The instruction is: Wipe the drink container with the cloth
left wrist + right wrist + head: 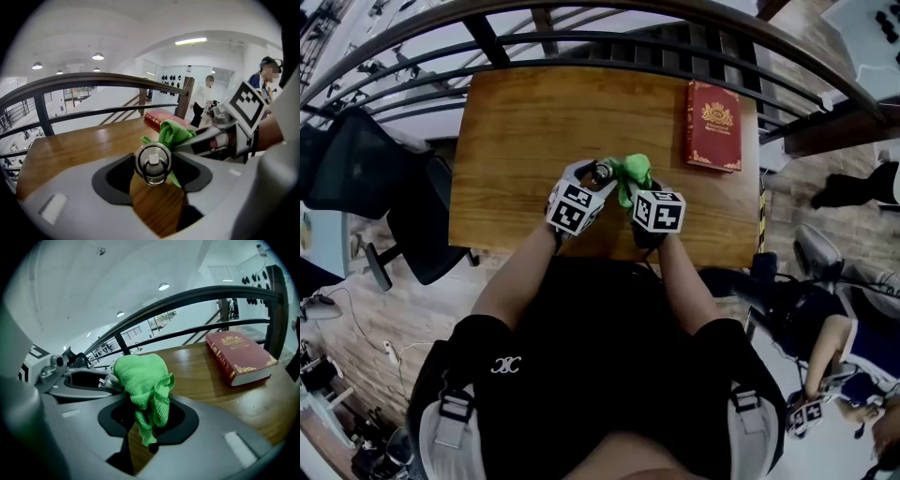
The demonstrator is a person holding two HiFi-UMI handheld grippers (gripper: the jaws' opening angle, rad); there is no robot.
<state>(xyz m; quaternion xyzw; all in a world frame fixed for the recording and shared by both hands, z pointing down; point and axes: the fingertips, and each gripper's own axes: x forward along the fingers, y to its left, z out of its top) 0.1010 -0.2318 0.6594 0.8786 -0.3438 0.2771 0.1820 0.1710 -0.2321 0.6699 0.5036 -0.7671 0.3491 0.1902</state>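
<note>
My left gripper is shut on the drink container, a metal bottle whose silver lid with a ring handle points at the camera. In the head view the drink container is held over the near part of the wooden table. The right gripper is shut on a bunched green cloth, which presses against the container's side. The green cloth lies between the two grippers, left gripper and right gripper, and the green cloth hides the bottle's body.
A red book with gold print lies at the table's far right; the red book is right of the cloth. A dark metal railing runs behind the table. A black office chair stands on the left. People stand farther off.
</note>
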